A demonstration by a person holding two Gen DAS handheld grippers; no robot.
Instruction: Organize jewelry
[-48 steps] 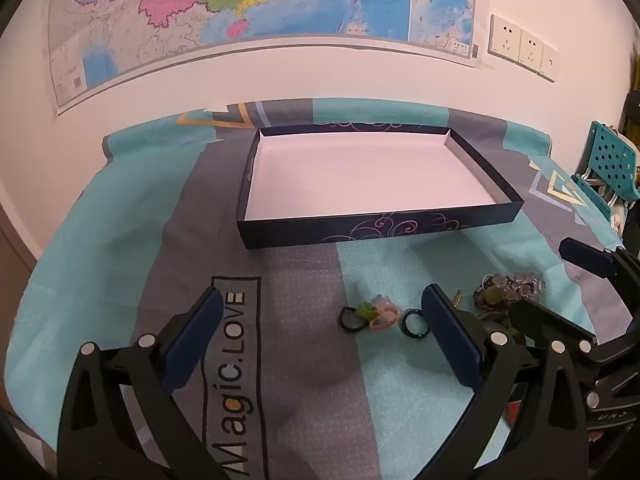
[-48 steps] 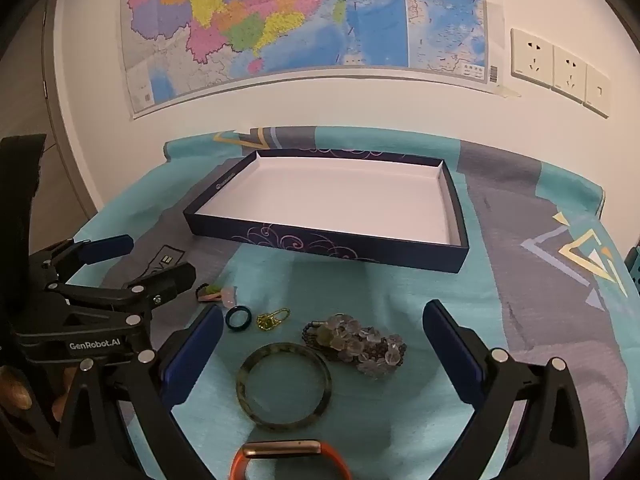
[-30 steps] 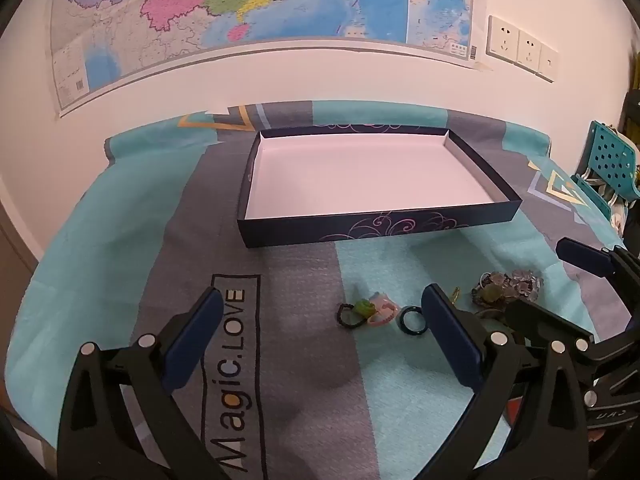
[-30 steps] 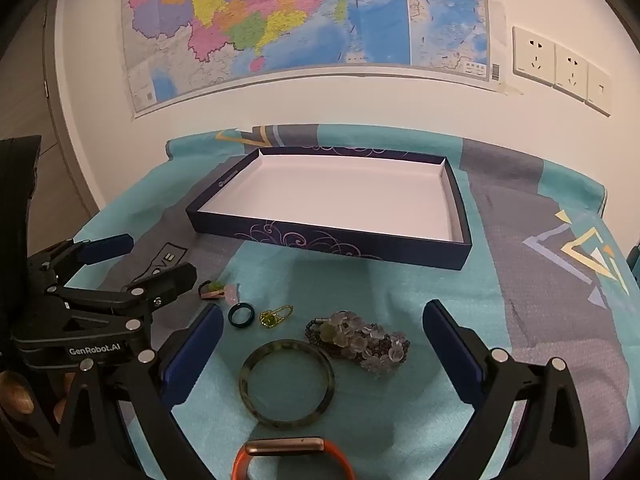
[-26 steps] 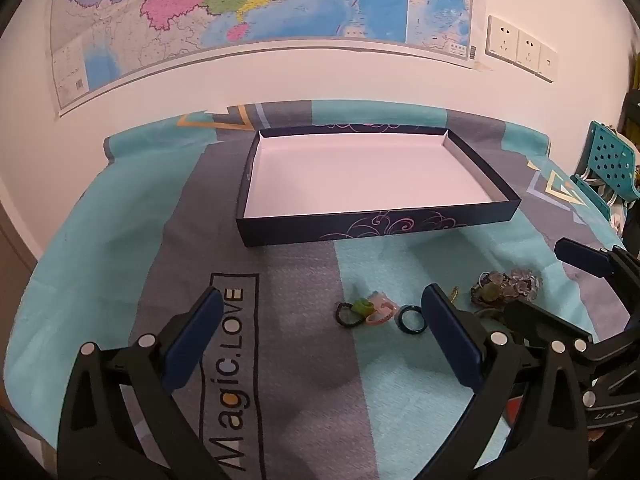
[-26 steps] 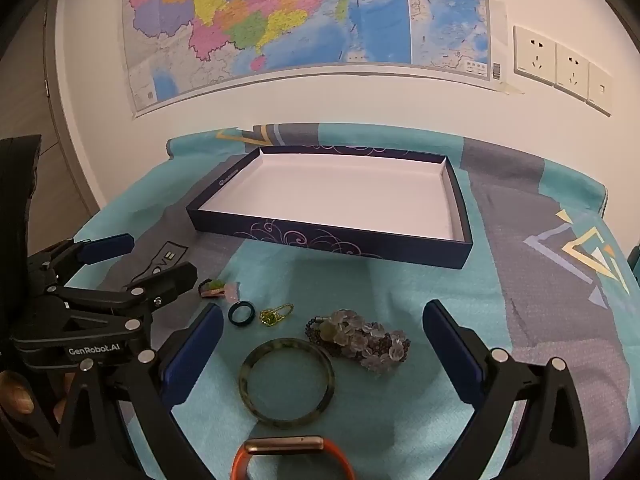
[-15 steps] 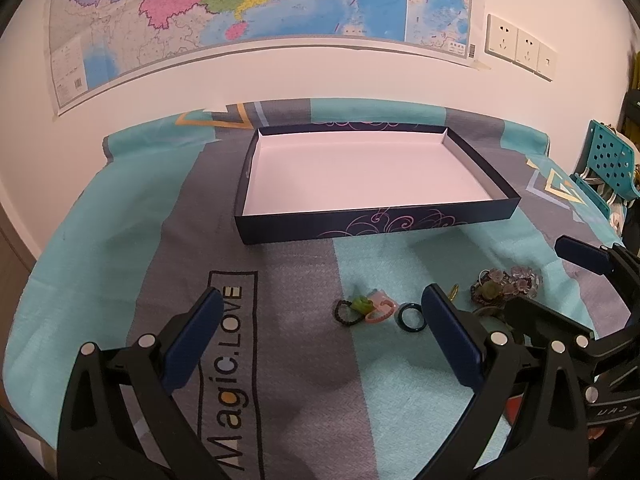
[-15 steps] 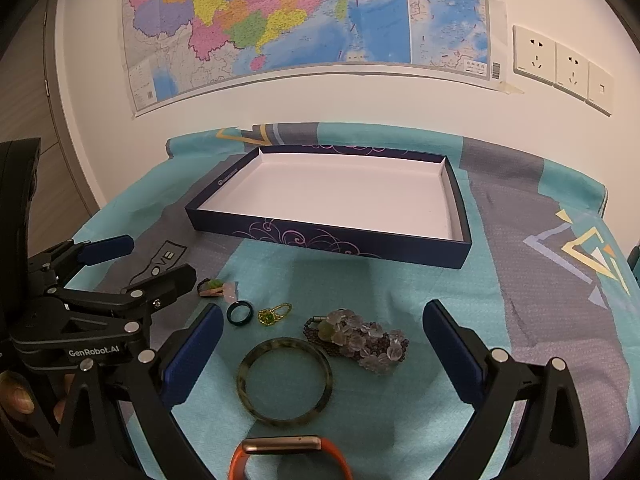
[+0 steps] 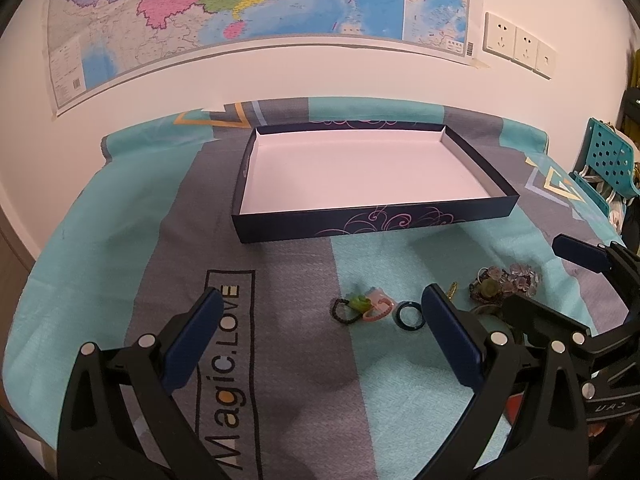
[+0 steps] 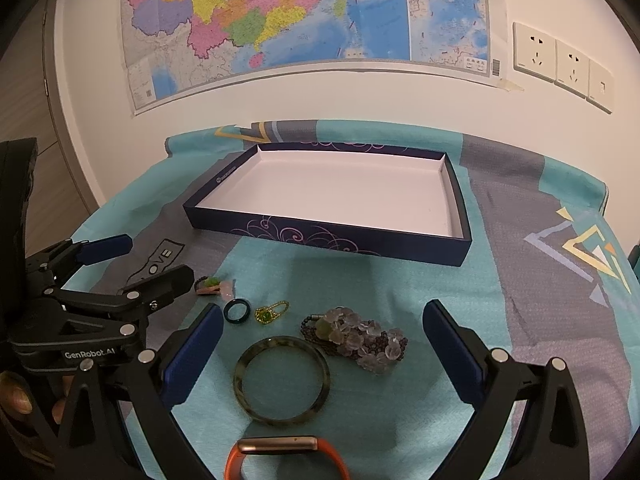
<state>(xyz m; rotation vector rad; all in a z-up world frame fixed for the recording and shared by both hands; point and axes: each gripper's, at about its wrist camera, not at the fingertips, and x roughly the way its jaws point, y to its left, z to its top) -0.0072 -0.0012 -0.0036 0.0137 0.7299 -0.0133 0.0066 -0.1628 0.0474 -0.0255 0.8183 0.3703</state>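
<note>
A: Left gripper (image 9: 320, 332) jaws wide apart, nothing held, low centre of its frame over the grey stripe of the tablecloth (image 9: 120, 216) on the desk.
B: Right gripper (image 10: 322, 344)?
A: Also spread apart, empty. The green bangle (image 10: 281, 380) lies flat between its fingers, the bead bracelet (image 10: 356, 338) just right of the bangle.
B: Small stuff?
A: Dark ring (image 10: 236, 311) and gold pendant (image 10: 271, 312) side by side, left of centre; pink-green hair ties (image 9: 362, 308) further left. Orange band (image 10: 280, 454) at bottom edge.
B: Box?
A: Navy box lid (image 10: 320, 236) mid-frame, white inside, well apart from the jewelry. Map (image 10: 280, 20) and wall sockets (image 10: 560, 64) on the wall above.
</note>
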